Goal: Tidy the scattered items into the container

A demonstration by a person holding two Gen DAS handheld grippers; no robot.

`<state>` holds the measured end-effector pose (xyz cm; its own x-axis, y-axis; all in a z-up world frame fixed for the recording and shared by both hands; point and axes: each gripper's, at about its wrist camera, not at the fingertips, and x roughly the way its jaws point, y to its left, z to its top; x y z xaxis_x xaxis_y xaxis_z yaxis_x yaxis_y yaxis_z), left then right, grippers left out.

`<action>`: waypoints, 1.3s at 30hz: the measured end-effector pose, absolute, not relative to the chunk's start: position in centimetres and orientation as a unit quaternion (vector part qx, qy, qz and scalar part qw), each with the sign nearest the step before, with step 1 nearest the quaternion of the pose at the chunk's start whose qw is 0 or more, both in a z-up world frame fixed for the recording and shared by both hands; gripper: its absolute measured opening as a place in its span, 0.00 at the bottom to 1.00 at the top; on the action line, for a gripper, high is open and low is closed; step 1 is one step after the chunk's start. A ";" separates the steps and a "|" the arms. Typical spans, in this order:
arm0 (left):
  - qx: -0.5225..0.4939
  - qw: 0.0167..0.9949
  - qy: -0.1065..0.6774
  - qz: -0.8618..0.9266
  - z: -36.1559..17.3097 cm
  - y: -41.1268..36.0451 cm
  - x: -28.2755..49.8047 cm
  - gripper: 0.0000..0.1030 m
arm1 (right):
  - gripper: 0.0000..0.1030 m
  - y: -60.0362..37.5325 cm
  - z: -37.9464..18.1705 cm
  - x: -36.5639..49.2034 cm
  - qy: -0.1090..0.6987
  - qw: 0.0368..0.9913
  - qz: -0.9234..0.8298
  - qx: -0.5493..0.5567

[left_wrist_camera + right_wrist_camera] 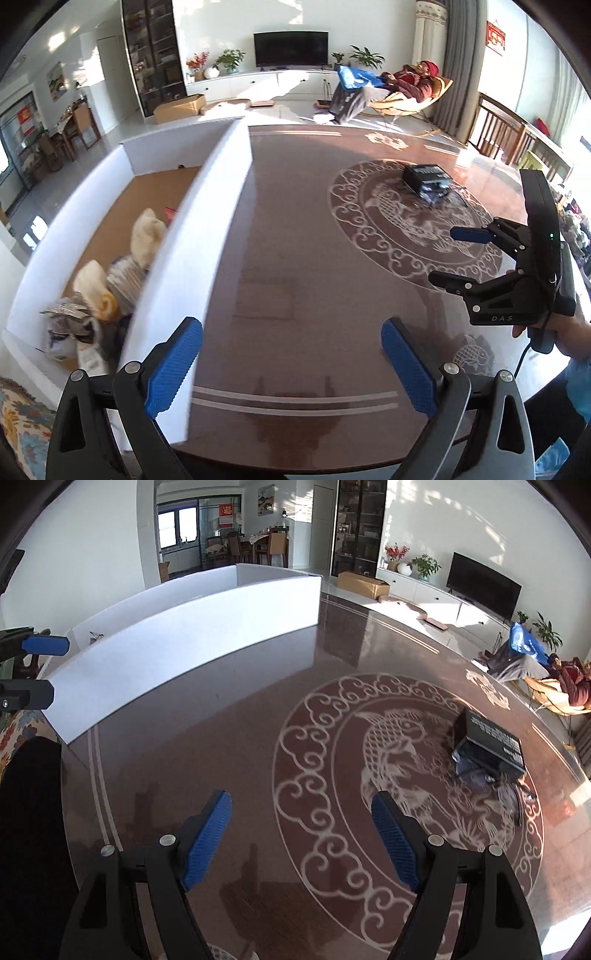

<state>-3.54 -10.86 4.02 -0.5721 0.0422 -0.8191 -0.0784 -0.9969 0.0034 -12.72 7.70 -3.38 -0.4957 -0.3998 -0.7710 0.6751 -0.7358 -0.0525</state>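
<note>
Left gripper (291,369) low over the dark brown counter (314,258), jaws spread wide, nothing between the blue pads (173,369). Right gripper (301,840) likewise over bare counter, jaws well apart and empty (seen again from the left wrist view at the right edge, held in a hand (554,328)). Just left of the left gripper, a white container (207,221) with tall walls and a brown floor, standing on the counter. Inside, heaped at its near end: scattered items (99,295) of cream, striped and grey cloth (blurred, kinds hard to tell). Further out, on the pale fish medallion (399,768) at the counter's middle, a black box (491,742) well apart from the container, with something dark and bluish against its near side. Beyond, a television (290,48) on a white cabinet, and a person (413,81) reclined in a rocking chair.
</note>
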 end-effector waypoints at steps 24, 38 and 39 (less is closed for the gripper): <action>-0.453 0.084 0.043 0.886 -5.3 -0.3 -8.9 1.00 | 0.83 17.2 -7.0 -12.1 0.134 0.260 -0.856 0.426; -0.451 0.082 0.042 0.888 -5.2 -0.5 -8.7 1.00 | 0.83 17.2 -7.0 -12.1 0.134 0.261 -0.856 0.426; -0.451 0.082 0.042 0.888 -5.2 -0.5 -8.7 1.00 | 0.83 17.2 -7.0 -12.2 0.134 0.261 -0.856 0.426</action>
<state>-8.74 -0.48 -5.24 -0.5792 0.1079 -0.8080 -0.1836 -0.9830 0.0003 -12.15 17.24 -7.00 -0.5007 -0.3315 -0.7996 0.5607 -0.8280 -0.0079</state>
